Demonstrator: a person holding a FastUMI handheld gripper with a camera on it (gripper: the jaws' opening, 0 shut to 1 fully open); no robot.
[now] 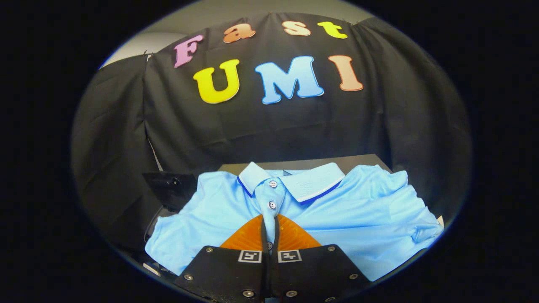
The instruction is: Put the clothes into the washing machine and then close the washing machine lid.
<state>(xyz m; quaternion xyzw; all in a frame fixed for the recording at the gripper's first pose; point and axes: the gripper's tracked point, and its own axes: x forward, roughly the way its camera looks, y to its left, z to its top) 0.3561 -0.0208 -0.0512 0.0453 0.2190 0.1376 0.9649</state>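
Nearest the camera, the gripper point(270, 227) is seen with its 2 fingers pressed together, a narrow fold of the polo shirt point(358, 210) at the button placket pinched between them. Beyond the fingers the shirt is spread flat, collar away from the camera, on a dark table point(362, 160). A small black device point(170, 187) is seen beside the left sleeve. The pick-up step is judged to be in hand; next, the shirt must be lifted clear and carried to the washing machine
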